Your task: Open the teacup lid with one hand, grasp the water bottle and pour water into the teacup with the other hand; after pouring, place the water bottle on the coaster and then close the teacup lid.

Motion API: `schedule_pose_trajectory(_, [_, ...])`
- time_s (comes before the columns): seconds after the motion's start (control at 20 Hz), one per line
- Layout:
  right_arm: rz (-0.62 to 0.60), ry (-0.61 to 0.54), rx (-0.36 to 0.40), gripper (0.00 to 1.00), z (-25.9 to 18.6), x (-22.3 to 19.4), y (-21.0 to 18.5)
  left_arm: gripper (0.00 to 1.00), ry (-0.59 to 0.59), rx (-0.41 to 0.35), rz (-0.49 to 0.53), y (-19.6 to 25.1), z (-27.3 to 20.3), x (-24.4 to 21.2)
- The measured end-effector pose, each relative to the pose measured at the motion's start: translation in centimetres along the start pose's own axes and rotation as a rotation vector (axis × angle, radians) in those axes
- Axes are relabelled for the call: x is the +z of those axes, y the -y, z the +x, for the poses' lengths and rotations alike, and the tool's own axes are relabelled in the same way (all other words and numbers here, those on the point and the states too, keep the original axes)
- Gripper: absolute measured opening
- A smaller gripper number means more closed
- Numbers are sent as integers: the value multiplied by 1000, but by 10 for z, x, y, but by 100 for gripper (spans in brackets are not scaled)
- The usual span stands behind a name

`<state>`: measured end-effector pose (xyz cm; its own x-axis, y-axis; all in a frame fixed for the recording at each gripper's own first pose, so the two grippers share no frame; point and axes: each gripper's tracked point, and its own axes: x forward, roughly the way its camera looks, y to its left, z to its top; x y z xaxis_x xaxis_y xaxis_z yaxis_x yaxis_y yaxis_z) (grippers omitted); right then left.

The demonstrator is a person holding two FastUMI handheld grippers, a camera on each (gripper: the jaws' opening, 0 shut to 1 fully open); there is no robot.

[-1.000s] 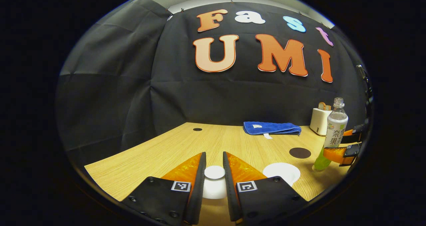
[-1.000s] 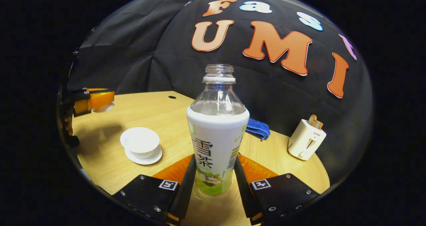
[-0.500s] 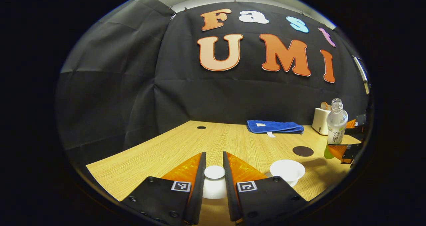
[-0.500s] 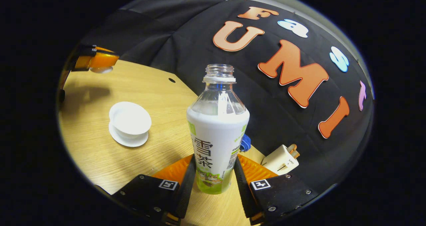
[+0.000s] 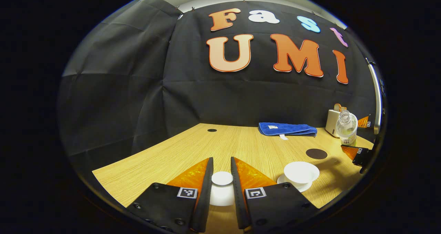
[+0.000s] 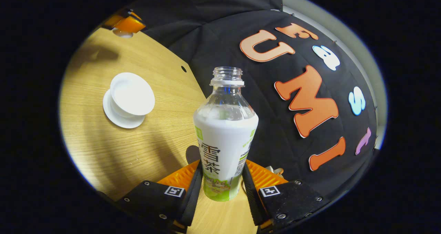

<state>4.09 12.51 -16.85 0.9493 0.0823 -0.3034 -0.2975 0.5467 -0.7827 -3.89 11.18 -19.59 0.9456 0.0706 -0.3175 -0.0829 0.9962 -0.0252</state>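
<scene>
In the left gripper view my left gripper point(image 5: 222, 182) is shut on the white teacup lid point(image 5: 222, 189), held above the wooden table. The open white teacup point(image 5: 301, 172) sits on its saucer point(image 5: 295, 186) to the right, with the dark round coaster point(image 5: 316, 153) beyond it. The uncapped water bottle point(image 5: 346, 127) hangs tilted at far right. In the right gripper view my right gripper point(image 6: 220, 187) is shut on that bottle point(image 6: 224, 134), which leans toward the teacup point(image 6: 131, 94) at upper left. The left gripper point(image 6: 124, 23) with the lid shows at the top left.
A folded blue towel point(image 5: 287, 129) lies at the back of the table point(image 5: 193, 154). A small white toaster point(image 5: 332, 122) stands behind the bottle. A round cable hole point(image 5: 212, 130) is in the tabletop near the back wall.
My right gripper has lifted the bottle and rolled it over toward the teacup, so the table tilts steeply in its view. The left gripper has kept the lid almost still.
</scene>
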Motion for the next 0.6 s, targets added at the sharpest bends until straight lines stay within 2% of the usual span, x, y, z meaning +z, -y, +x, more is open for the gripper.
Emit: schedule_pose_trajectory(0.6, [-353,75,-82,64,14,8,2,36,-6,9,-4,-8,-10,-2])
